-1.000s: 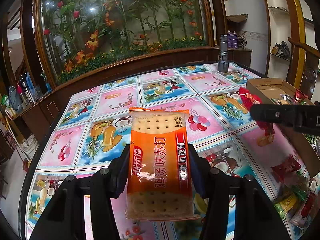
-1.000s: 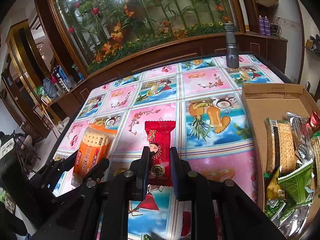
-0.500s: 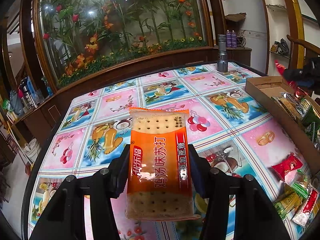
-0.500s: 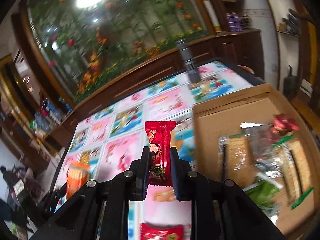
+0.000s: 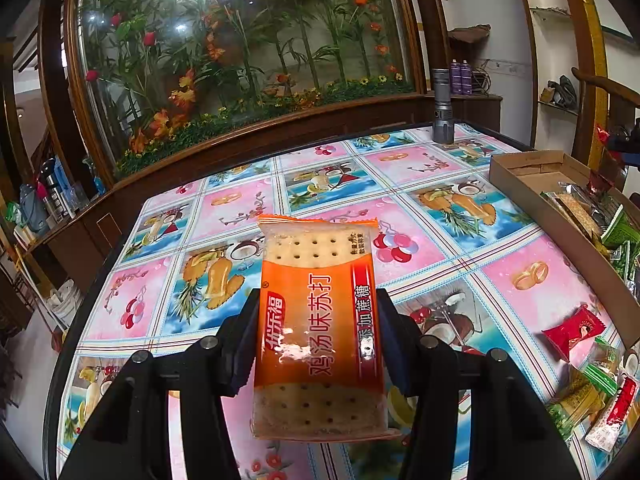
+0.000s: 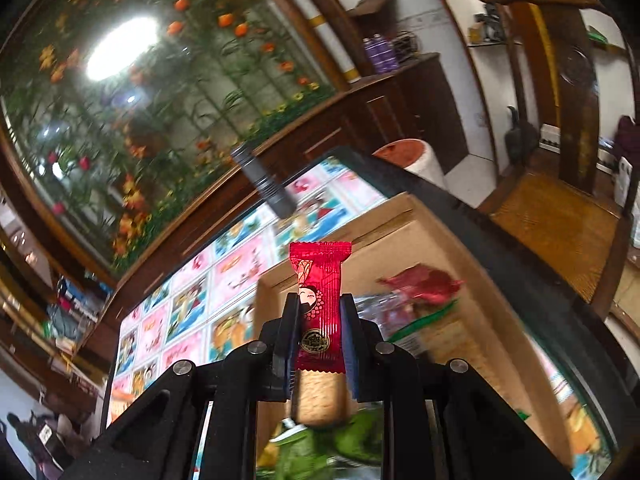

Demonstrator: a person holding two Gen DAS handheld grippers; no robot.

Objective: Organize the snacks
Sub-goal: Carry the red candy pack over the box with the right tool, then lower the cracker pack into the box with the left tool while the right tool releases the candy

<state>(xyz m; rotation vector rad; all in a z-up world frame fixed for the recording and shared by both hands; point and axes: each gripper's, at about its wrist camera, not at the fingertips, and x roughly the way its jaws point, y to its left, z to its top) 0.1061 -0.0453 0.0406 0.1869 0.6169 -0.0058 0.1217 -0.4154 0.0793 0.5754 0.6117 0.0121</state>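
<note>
Snacks are split three ways: an orange cracker packet (image 5: 320, 320) clamped upright in the left gripper (image 5: 318, 340) above the table (image 5: 420, 168), a red candy wrapper (image 6: 319, 304) pinched in the right gripper (image 6: 319, 334) over the cardboard box (image 6: 404, 216), and loose packets (image 5: 576, 328) on the fruit-print tablecloth. A grey flashlight (image 5: 443, 106) stands before a glass flower display (image 5: 240, 48).
</note>
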